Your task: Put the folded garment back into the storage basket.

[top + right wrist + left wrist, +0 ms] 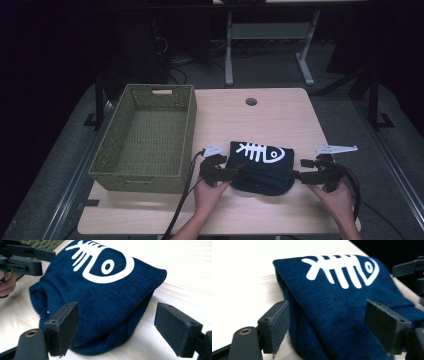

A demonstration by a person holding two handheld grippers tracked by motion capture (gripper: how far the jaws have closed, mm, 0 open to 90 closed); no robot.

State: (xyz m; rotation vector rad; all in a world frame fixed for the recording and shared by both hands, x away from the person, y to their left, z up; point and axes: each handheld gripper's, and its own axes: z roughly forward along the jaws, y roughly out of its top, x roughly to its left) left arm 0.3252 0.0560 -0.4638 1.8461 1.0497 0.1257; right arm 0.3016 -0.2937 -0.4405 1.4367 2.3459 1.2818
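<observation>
On table (280, 107), folded navy garment (261, 170) long axis left-right, fish-skeleton head rightward; both grippers' jaws open, flanking ends

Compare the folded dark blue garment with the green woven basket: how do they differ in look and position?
The garment is soft dark blue cloth with a white fish-skeleton print, while the basket is stiff olive-green weave without any print. The garment lies folded and low near the table's front edge, between the two hand-held grippers; the basket stands taller at the table's left side, open and empty. Both rest on the same wooden table.
</observation>
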